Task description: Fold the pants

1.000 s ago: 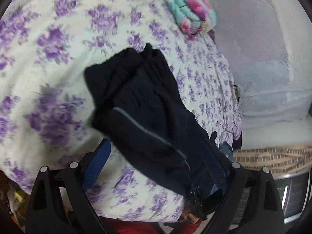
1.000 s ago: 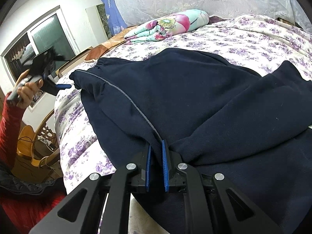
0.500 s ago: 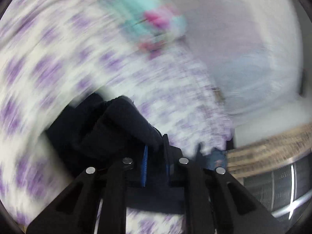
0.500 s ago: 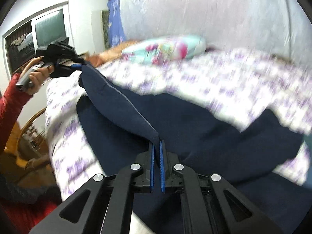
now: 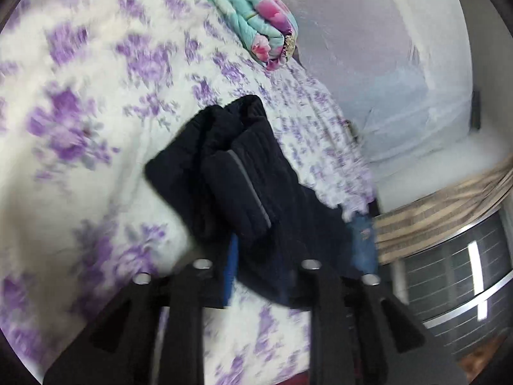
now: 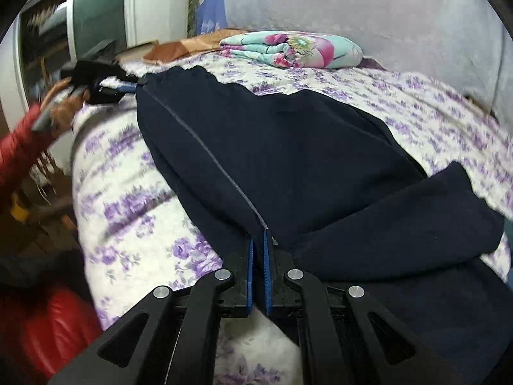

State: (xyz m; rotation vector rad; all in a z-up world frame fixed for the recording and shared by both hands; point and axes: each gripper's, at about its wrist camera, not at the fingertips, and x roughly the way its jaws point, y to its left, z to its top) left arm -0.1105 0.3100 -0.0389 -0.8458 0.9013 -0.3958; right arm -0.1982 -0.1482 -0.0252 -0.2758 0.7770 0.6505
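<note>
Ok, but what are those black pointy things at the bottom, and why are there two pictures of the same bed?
Those are two hand-held grabbers, like big tongs. A person holds one in each hand, and each has a little camera looking along its two fingers. So one picture is from the left gripper, the other from the right gripper. In the right view you can see the person's hand, in a red sleeve, holding the left one. On the bed, with its purple-flowered cover, lie dark blue pants and a folded flowery blanket. The right gripper is shut on the pants' side seam. The left one's jaws are opening, with the waistband between them.
</note>
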